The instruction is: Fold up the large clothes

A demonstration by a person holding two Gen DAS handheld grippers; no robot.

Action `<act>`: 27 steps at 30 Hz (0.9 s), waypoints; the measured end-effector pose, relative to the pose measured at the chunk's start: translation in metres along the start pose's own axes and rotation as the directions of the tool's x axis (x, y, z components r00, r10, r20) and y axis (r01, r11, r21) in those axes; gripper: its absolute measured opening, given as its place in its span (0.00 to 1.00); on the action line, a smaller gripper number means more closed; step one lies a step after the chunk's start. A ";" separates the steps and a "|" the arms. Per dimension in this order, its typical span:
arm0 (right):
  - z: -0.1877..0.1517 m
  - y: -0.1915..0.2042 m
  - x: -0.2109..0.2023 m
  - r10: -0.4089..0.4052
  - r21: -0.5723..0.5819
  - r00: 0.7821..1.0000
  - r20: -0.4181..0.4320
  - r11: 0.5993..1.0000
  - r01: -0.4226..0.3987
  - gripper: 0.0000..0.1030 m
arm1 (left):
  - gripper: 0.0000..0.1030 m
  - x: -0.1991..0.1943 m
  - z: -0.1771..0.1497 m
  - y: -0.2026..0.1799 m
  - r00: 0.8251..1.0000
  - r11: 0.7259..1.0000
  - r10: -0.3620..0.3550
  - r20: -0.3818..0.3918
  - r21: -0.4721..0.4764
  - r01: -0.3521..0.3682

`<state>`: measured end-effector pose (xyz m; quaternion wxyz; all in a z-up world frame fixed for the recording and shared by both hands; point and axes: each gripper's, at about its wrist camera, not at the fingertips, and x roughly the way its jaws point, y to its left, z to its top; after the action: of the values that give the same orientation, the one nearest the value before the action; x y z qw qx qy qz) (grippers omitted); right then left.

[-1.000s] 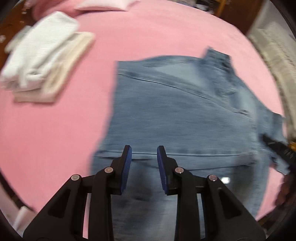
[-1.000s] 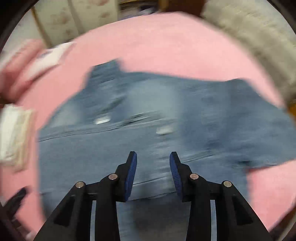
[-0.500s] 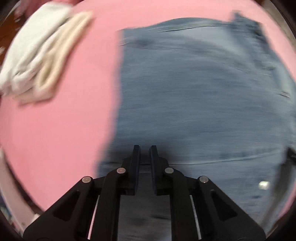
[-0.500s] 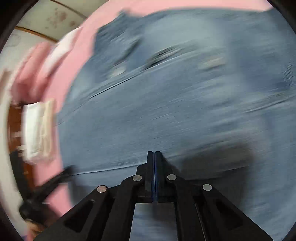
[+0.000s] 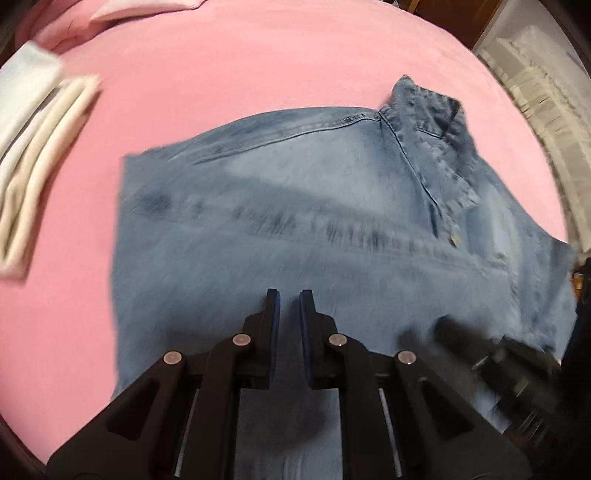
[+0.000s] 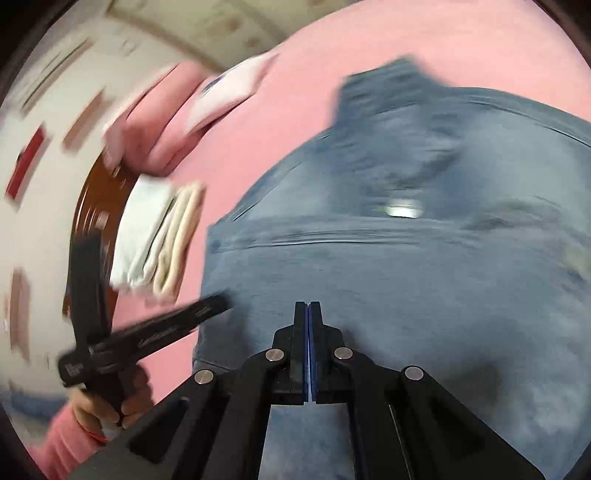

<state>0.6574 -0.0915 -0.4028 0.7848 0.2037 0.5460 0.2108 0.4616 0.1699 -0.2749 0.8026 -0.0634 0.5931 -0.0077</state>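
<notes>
Left claw (image 5: pixel 288 295) nearly closed, narrow gap; right claw (image 6: pixel 307 306) pads pressed together, both angled downward.

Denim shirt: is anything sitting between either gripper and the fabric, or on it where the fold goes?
Nothing visible does. The left gripper and right gripper are both directly over the denim shirt, whose surface looks bare. The folded white clothes lie apart on the pink bedspread, off the shirt's left edge.

Pink sheet (image 5: pixel 258 66) and linens (image 5: pixel 33 155)
Folded white and cream linens sit at the sheet's left; a pillow (image 5: pixel 144 5) lies at the far edge.
</notes>
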 end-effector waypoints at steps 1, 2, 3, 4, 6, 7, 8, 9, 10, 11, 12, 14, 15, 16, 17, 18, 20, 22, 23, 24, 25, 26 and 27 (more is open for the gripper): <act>0.005 0.000 0.011 -0.019 -0.003 1.000 -0.001 1.000 0.019 0.00 | 0.09 0.010 0.006 -0.003 1.000 1.000 0.025 -0.004 -0.001 -0.025; 0.011 -0.004 0.021 -0.045 0.019 0.999 -0.002 0.999 0.045 0.00 | 0.09 0.017 0.008 -0.011 1.000 0.999 0.031 0.001 -0.011 -0.031; 0.015 -0.012 0.025 -0.068 0.047 0.998 0.002 0.997 0.068 0.00 | 0.09 0.021 0.016 -0.010 1.000 0.999 0.028 0.008 -0.020 -0.028; 0.020 -0.025 0.026 -0.098 0.090 0.995 0.014 0.991 0.096 0.00 | 0.09 0.022 0.018 -0.005 1.000 0.999 0.020 0.020 -0.028 -0.019; 0.028 -0.056 0.015 -0.157 0.168 0.987 0.047 0.975 0.147 0.00 | 0.09 0.027 0.027 0.001 0.999 0.999 0.006 0.039 -0.035 -0.005; 0.029 -0.068 0.007 -0.191 0.194 0.980 0.054 0.965 0.178 0.00 | 0.09 0.026 0.032 0.007 0.999 0.999 0.017 0.052 -0.036 -0.015; 0.031 -0.085 -0.006 -0.252 0.236 0.966 0.060 0.944 0.231 0.00 | 0.09 0.025 0.037 0.011 0.996 0.998 0.058 0.069 -0.031 -0.056; 0.031 -0.104 -0.020 -0.327 0.293 0.943 0.063 0.909 0.296 0.00 | 0.09 0.024 0.043 0.023 0.986 0.991 0.134 0.097 -0.026 -0.132; 0.030 -0.120 -0.035 -0.384 0.337 0.921 0.066 0.877 0.342 0.00 | 0.09 0.023 0.046 0.036 0.976 0.982 0.190 0.109 -0.033 -0.187; 0.028 -0.141 -0.049 -0.365 0.385 0.928 0.074 0.869 0.312 0.00 | 0.09 0.022 0.047 0.046 0.971 0.977 0.213 0.107 -0.043 -0.210; 0.029 -0.157 -0.052 -0.284 0.430 0.956 0.077 0.874 0.225 0.00 | 0.09 0.023 0.051 0.061 0.973 0.977 0.209 0.097 -0.062 -0.204; 0.030 -0.162 -0.064 -0.363 0.434 0.928 0.079 0.851 0.296 0.00 | 0.08 0.020 0.056 0.083 0.981 0.984 0.162 0.103 -0.090 -0.153; 0.030 -0.158 -0.068 -0.364 0.407 0.926 0.097 0.864 0.297 0.00 | 0.08 0.021 0.061 0.086 0.979 0.983 0.168 0.113 -0.091 -0.158; 0.031 -0.149 -0.073 -0.397 0.397 0.910 0.117 0.859 0.324 0.00 | 0.08 0.016 0.062 0.088 0.976 0.981 0.181 0.117 -0.089 -0.172; 0.031 -0.141 -0.080 -0.413 0.398 0.900 0.141 0.856 0.331 0.00 | 0.08 0.010 0.062 0.091 0.975 0.980 0.191 0.117 -0.087 -0.181; 0.025 -0.136 -0.089 -0.407 0.403 0.900 0.158 0.858 0.317 0.00 | 0.08 0.002 0.060 0.091 0.978 0.983 0.172 0.115 -0.090 -0.163; 0.010 -0.116 -0.107 -0.412 0.436 0.894 0.173 0.846 0.306 0.00 | 0.08 -0.015 0.050 0.088 0.987 0.990 0.119 0.109 -0.095 -0.109; -0.008 -0.098 -0.117 -0.418 0.442 0.891 0.178 0.843 0.307 0.00 | 0.09 -0.036 0.033 0.086 0.992 0.993 0.083 0.097 -0.095 -0.074; -0.018 -0.083 -0.118 -0.427 0.442 0.888 0.170 0.839 0.319 0.00 | 0.09 -0.043 0.021 0.080 0.995 0.994 0.062 0.084 -0.091 -0.054; -0.031 -0.072 -0.119 -0.441 0.443 0.884 0.153 0.830 0.338 0.00 | 0.09 -0.048 0.008 0.074 0.997 0.997 0.033 0.066 -0.079 -0.028; -0.049 -0.060 -0.123 -0.445 0.446 0.885 0.137 0.826 0.346 0.01 | 0.09 -0.050 -0.008 0.069 0.999 0.998 0.004 0.043 -0.062 -0.001; -0.064 -0.052 -0.128 -0.443 0.453 0.888 0.123 0.821 0.347 0.01 | 0.09 -0.038 -0.016 0.051 1.000 0.999 -0.003 0.017 -0.048 0.004; -0.085 -0.044 -0.139 -0.437 0.465 0.893 0.111 0.816 0.342 0.01 | 0.09 -0.035 -0.026 0.044 1.000 0.999 -0.004 -0.013 -0.033 0.003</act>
<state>0.5381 -0.1975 -0.3471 0.7995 0.2776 0.5221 -0.1049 0.4234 0.2146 -0.2540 0.7975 -0.0775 0.5983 0.0003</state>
